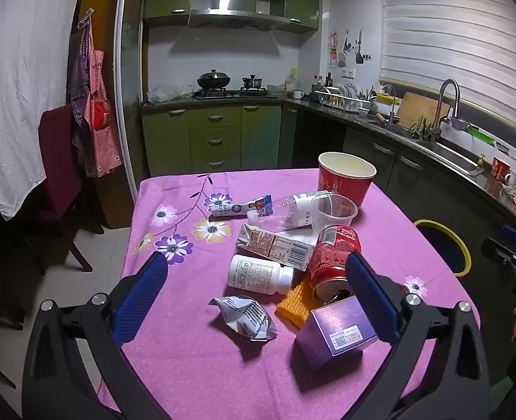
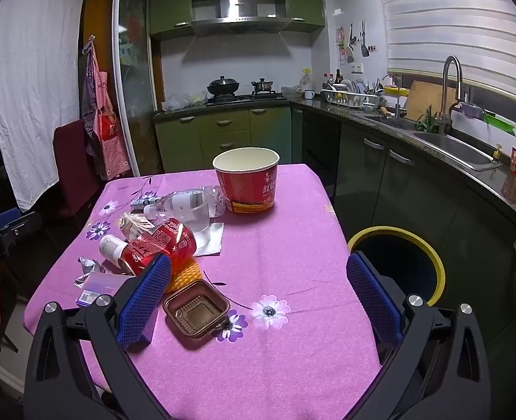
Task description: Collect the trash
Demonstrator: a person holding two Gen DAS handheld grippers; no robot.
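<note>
left tool [image 1: 256,280] wide, angled down | right tool [image 2: 258,280] same

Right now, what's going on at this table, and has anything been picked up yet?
Nothing is picked up yet. A person holds both grippers wide open and empty over the pink flowered tablecloth. The left gripper faces the litter pile: white pill bottle, red soda can, crumpled silver wrapper, purple box. The right gripper hovers by the brown plastic tray, with the yellow-rimmed bin beside the table.
</note>
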